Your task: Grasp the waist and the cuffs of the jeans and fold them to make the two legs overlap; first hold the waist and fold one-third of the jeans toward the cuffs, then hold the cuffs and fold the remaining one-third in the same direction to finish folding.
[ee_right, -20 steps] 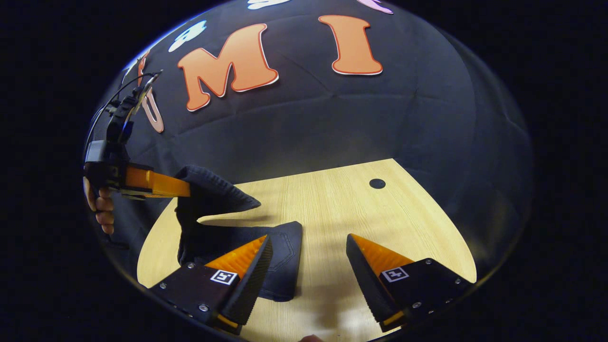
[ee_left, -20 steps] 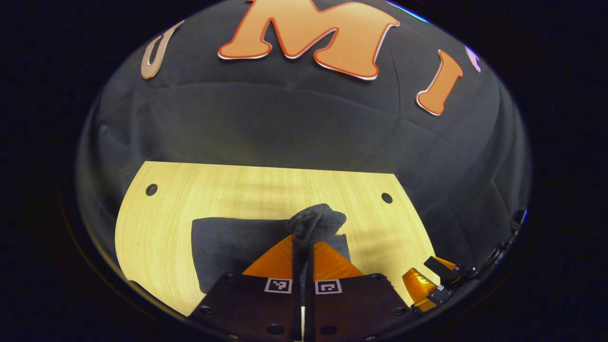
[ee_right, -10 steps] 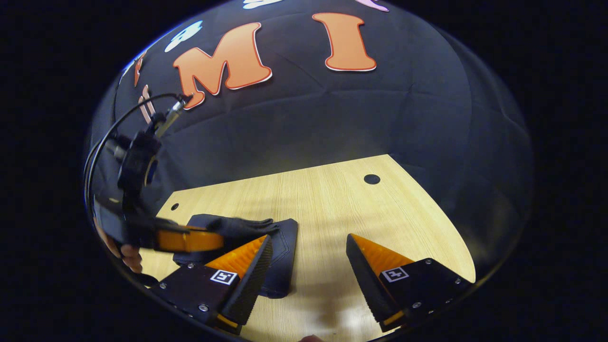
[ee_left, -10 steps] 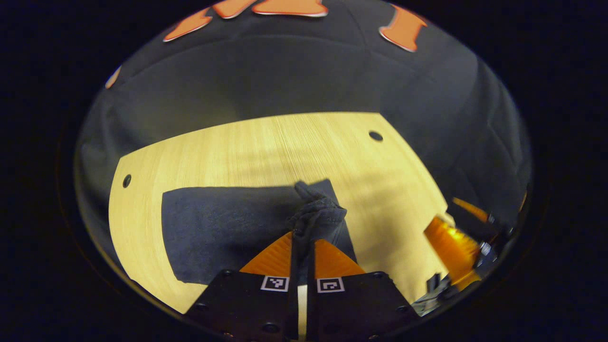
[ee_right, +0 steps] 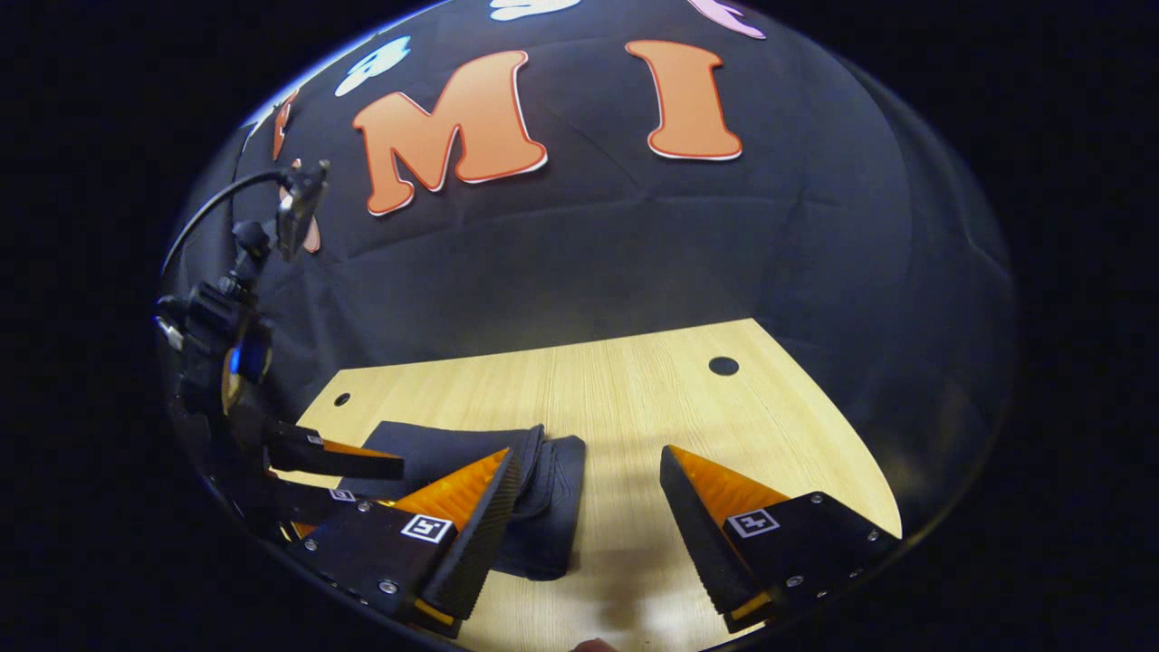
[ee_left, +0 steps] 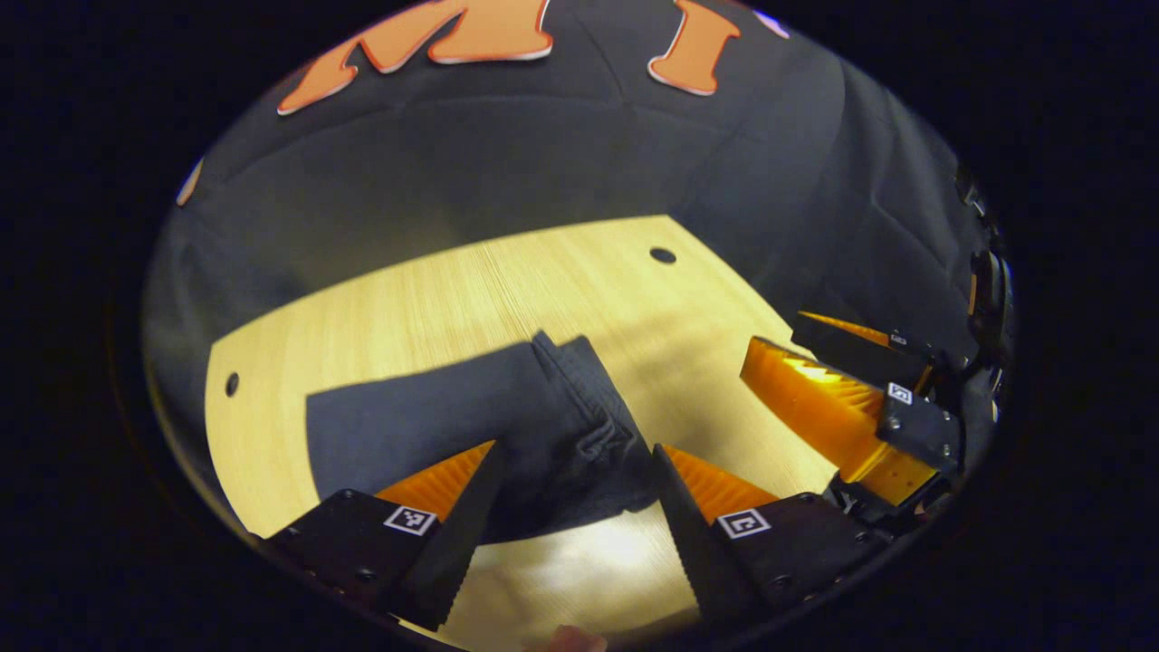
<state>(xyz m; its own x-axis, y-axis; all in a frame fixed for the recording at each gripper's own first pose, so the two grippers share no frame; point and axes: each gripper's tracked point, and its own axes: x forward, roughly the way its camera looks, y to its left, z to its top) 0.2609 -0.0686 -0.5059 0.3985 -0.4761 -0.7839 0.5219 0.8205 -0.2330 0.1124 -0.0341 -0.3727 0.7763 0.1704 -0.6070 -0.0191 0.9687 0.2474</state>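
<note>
Your left gripper is spread wide w/ nothing pinched; the folded jeans lie flat between and just beyond its fingers, near the table's front edge. Left gripper view gives you the stitched hem edge of the top layer, bunched a bit by the right finger, plus a fingertip at the very bottom. It also catches your right gripper off to the right, hovering over bare table, jaws apart.

Your right gripper also gapes, holding nothing; bare wood sits between its fingers. In the right gripper view the jeans sit left of centre, partly behind its left finger, and you can see stacked layers at the fold edge. Left gripper shows low at the left, w/ its body and cable rising above.

Table is light wood grain w/ round holes near the far corners. Black cloth wall behind, creased.
</note>
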